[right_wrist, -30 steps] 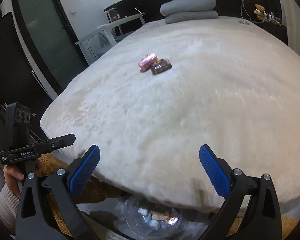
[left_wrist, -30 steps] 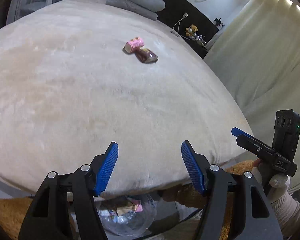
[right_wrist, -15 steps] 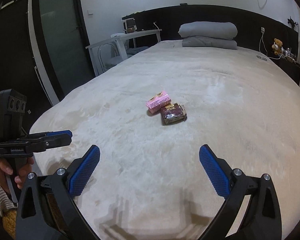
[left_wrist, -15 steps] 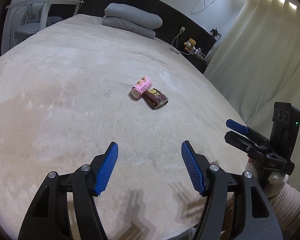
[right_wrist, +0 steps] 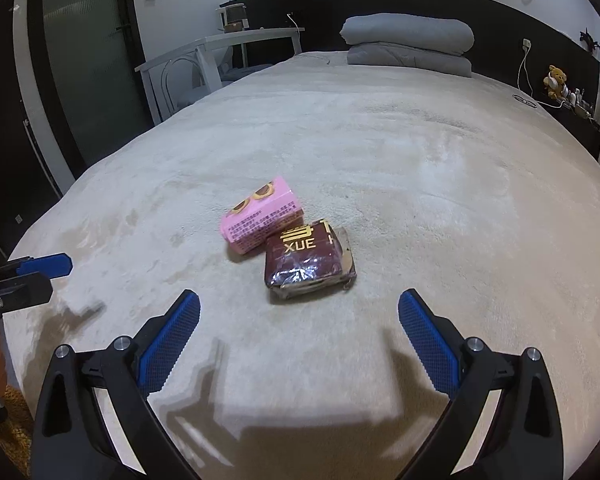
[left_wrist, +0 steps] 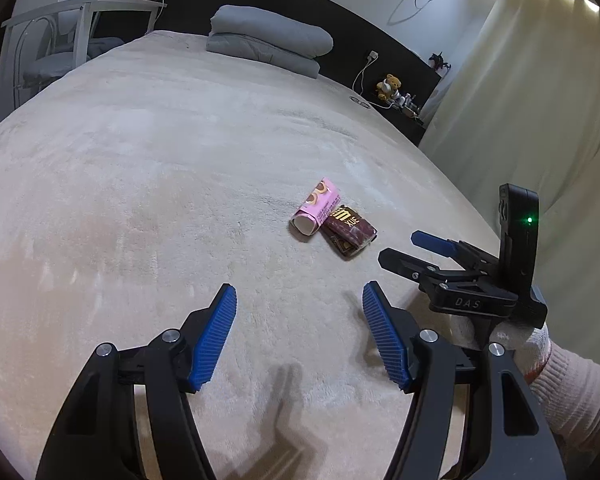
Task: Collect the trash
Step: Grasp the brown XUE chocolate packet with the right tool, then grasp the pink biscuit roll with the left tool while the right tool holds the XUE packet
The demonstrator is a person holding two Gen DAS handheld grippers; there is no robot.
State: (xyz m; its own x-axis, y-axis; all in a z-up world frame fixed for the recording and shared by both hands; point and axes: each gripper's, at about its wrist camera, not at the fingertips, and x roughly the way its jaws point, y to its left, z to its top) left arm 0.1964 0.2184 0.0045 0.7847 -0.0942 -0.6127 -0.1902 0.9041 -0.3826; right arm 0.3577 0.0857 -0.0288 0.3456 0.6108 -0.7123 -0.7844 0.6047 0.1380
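Two pieces of trash lie touching on the beige bed (left_wrist: 140,200): a pink carton (left_wrist: 316,211) (right_wrist: 262,220) and a dark brown wrapped packet (left_wrist: 350,232) (right_wrist: 308,262). My right gripper (right_wrist: 300,340) hovers just short of the brown packet, open, nothing between its blue pads. My left gripper (left_wrist: 300,334) is open too and empty, farther back, with the trash ahead and slightly right. In the left wrist view the right gripper (left_wrist: 432,248) sits at the right, held by a gloved hand (left_wrist: 512,340).
Folded grey bedding (right_wrist: 408,42) lies at the head of the bed against a dark headboard. A white table and chair (right_wrist: 204,64) stand at the far left, curtains (left_wrist: 532,92) at the right, a teddy bear (left_wrist: 389,86) on a shelf.
Both grippers have come forward from beyond the bed's foot edge over the blanket toward the trash. The clear bag of rubbish below the edge has dropped out of view. Both stay open.
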